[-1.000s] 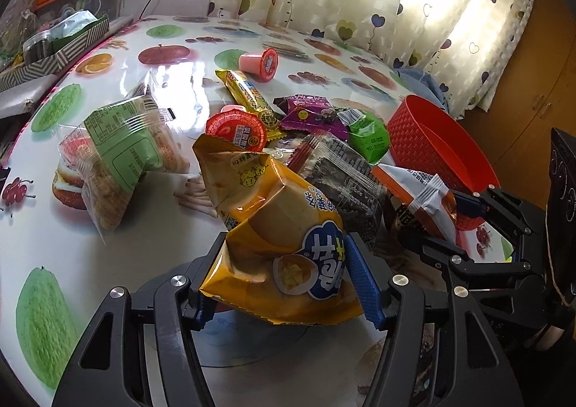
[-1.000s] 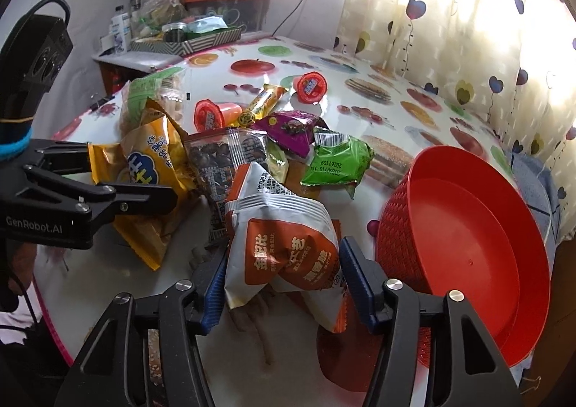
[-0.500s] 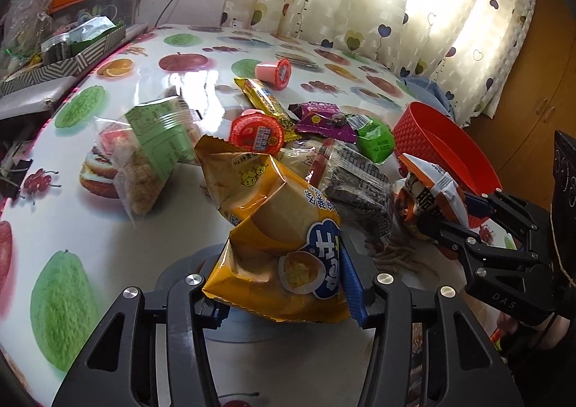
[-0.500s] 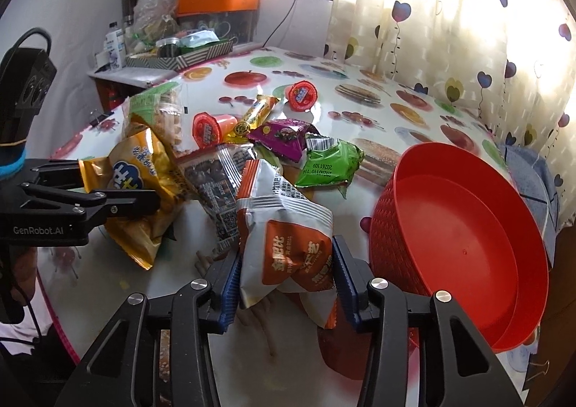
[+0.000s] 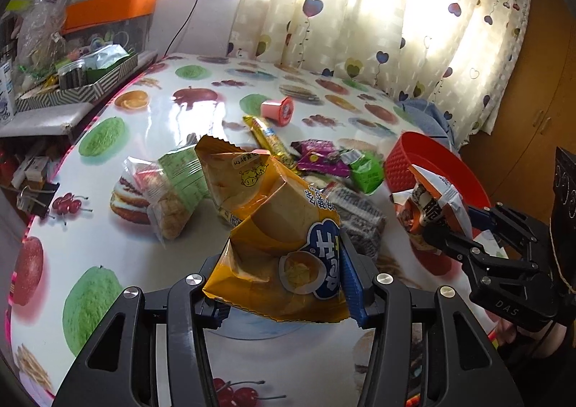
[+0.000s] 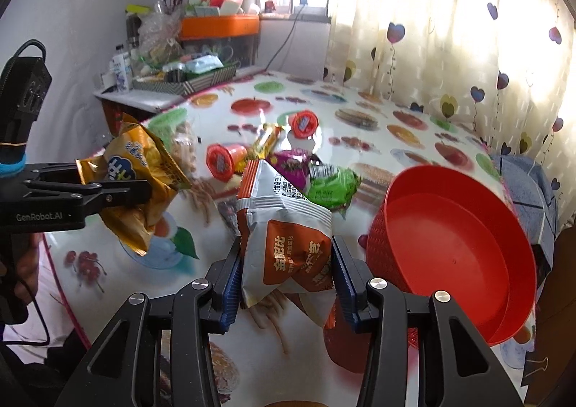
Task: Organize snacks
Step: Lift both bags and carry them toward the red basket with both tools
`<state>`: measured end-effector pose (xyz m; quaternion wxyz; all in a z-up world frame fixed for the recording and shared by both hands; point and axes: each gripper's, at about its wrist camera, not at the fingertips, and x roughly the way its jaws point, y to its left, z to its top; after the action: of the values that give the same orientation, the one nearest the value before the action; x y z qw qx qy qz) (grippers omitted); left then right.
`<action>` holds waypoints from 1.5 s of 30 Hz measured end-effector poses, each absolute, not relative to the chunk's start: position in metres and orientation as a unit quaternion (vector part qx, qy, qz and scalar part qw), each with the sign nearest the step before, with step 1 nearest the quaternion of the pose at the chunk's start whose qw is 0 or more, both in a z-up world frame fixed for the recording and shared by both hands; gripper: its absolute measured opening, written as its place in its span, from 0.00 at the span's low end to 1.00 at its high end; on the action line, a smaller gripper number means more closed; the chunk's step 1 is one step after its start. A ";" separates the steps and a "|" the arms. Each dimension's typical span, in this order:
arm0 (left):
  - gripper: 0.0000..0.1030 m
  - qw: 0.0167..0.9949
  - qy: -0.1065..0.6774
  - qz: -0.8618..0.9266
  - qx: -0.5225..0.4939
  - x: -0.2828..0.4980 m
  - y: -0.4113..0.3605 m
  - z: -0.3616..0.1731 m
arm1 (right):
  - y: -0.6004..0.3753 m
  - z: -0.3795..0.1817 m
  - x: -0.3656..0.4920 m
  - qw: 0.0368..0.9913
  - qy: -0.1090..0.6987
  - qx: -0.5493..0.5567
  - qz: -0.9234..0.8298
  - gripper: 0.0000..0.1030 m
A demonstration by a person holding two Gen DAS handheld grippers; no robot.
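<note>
Nearby, red basket [image 6: 450,245] (perhaps empty)

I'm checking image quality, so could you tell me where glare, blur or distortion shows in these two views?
Left wrist view: backlit curtain blown out, window glare on the tablecloth, fisheye bending at edges, yellow bag sharp. Right wrist view: curtain similarly overexposed, green packet motion-smeared, red basket crisp.

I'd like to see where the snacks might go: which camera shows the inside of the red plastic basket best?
The right wrist view: the red plastic basket tips toward the camera, showing its bare inside. The left wrist view shows only its dimpled outer wall and rim, partly behind the orange-and-white packet.
</note>
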<state>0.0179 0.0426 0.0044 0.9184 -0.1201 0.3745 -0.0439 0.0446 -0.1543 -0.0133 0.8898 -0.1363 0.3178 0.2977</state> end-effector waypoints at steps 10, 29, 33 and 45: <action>0.50 0.925 0.359 -0.082 -0.098 0.030 0.012 0.023 | -0.163 0.001 0.038 0.899 0.305 -0.117 0.292 0.42; 0.50 0.923 0.353 -0.130 -0.080 0.062 -0.025 0.041 | -0.203 0.021 0.050 0.922 0.289 -0.092 0.241 0.42; 0.50 0.922 0.353 -0.142 -0.076 0.069 -0.034 0.044 | -0.213 0.023 0.054 0.926 0.288 -0.086 0.230 0.42; 0.50 0.913 0.360 -0.179 -0.071 0.096 -0.060 0.043 | -0.240 0.018 0.069 0.931 0.299 -0.077 0.194 0.42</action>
<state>0.0963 -0.0597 0.0431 0.9130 -0.0706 0.3598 -0.1791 0.0687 -0.2400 0.0184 0.9313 -0.0769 0.2988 0.1935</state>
